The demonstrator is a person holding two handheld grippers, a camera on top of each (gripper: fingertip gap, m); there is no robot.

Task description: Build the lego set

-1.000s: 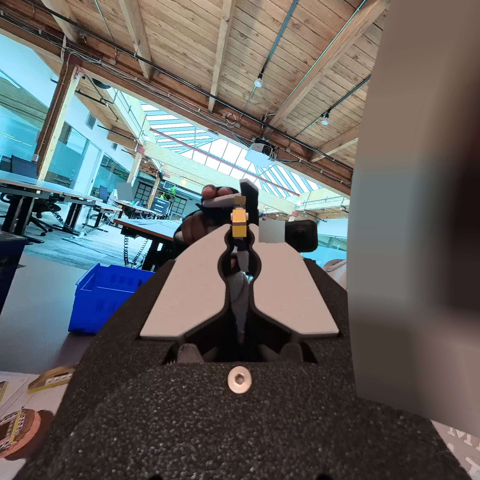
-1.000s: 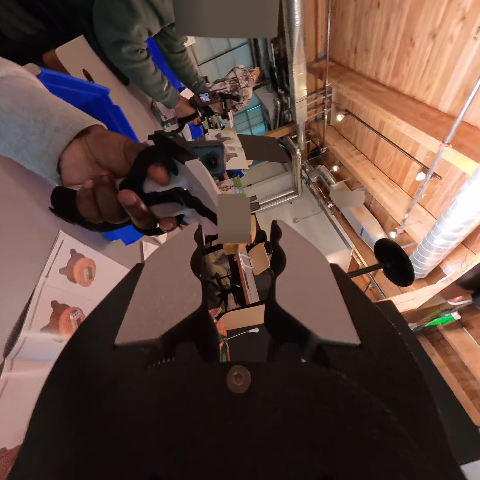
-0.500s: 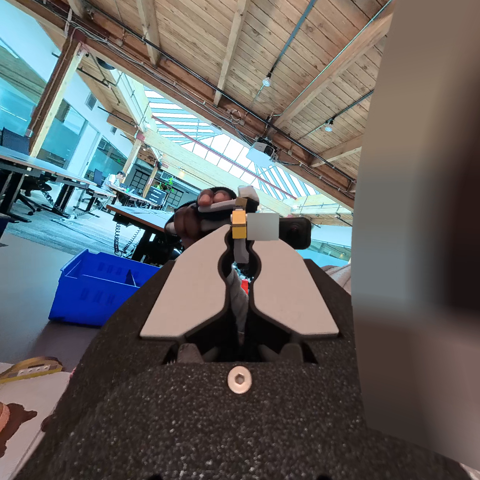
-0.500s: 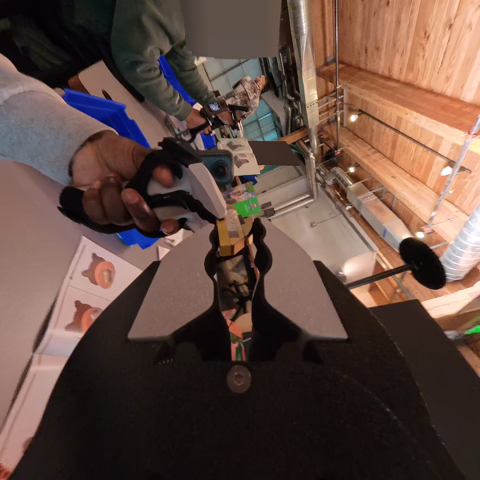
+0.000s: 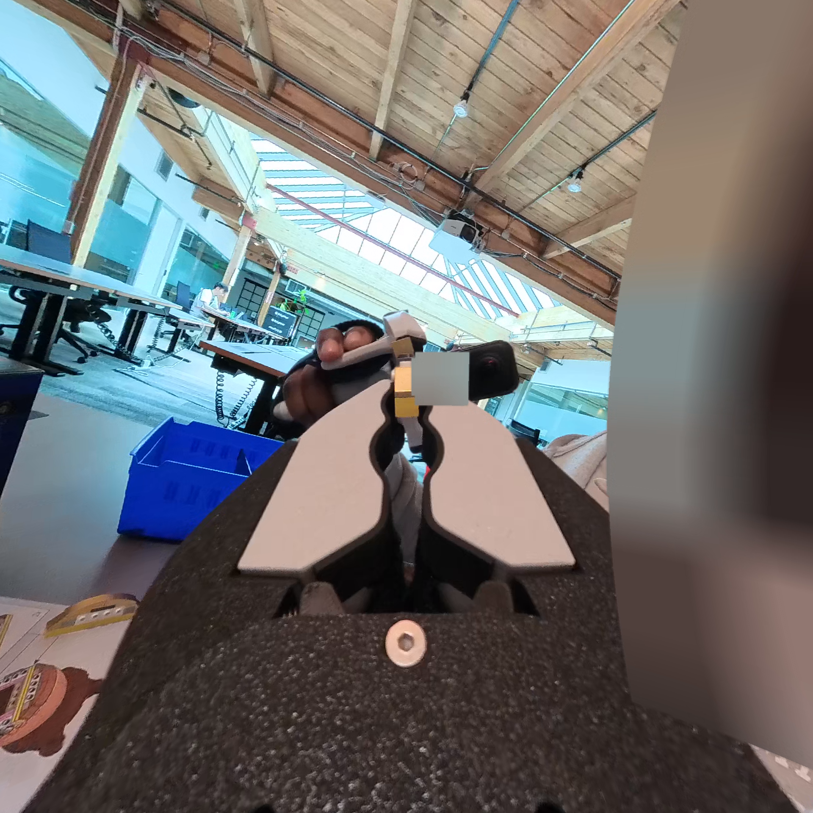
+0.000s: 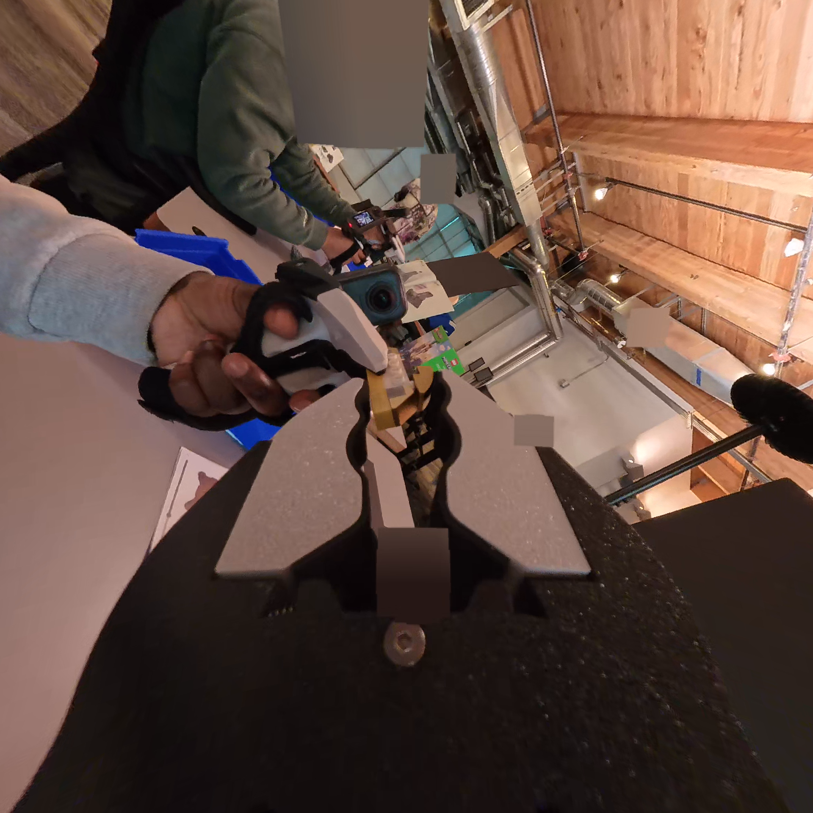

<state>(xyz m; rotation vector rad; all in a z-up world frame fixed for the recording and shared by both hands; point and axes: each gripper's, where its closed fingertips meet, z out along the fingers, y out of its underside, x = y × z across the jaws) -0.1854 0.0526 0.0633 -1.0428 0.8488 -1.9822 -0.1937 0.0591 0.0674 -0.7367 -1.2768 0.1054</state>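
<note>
Left wrist view, left to right: a printed instruction sheet (image 5: pixel 31 686) on the grey desk (image 5: pixel 57 497), a blue bin (image 5: pixel 184 479) farther back, office tables and a timber ceiling (image 5: pixel 396 66) with skylights behind. The left tongs (image 5: pixel 407 398), narrowed, pinch a small yellow lego piece (image 5: pixel 404 391) held up in the air. The right tongs (image 5: pixel 396 338) meet it from above; in the right wrist view they (image 6: pixel 402 387) sit nearly closed around the tan lego assembly (image 6: pixel 387 404), beside the left hand (image 6: pixel 211 352); wood-panelled wall to the right.
</note>
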